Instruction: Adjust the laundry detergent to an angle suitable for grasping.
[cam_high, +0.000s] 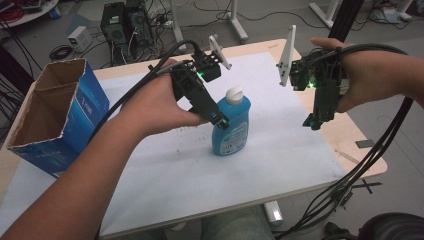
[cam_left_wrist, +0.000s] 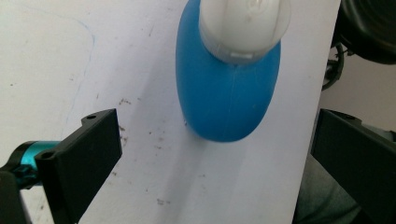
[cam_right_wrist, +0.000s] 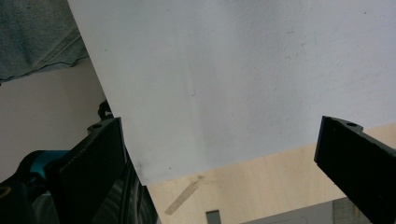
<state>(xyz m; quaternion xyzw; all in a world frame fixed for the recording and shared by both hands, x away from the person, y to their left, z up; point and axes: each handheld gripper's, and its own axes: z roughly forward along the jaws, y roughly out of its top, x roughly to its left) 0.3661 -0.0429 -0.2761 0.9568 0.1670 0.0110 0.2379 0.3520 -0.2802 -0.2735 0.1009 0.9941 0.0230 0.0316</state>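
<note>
A blue bottle (cam_high: 232, 131) with a white cap (cam_high: 234, 94) stands upright on the white mat (cam_high: 165, 170) near the table's middle. My left gripper (cam_high: 220, 119) hovers at the bottle's left shoulder, tilted down toward it. In the left gripper view the bottle (cam_left_wrist: 229, 93) lies ahead between the widely spread jaws of my left gripper (cam_left_wrist: 217, 122), which is open and touches nothing. My right gripper (cam_high: 311, 122) hangs over the mat's right edge, apart from the bottle. My right gripper (cam_right_wrist: 219, 126) is open too, with bare mat (cam_right_wrist: 224, 70) between its jaws.
An open-topped blue cardboard box (cam_high: 55, 112) stands at the table's left edge. Bare wood (cam_high: 352, 142) borders the mat on the right. A strip of tape (cam_right_wrist: 182, 198) lies on that wood. Cables trail off the right side, and a computer tower (cam_high: 120, 25) sits on the floor behind.
</note>
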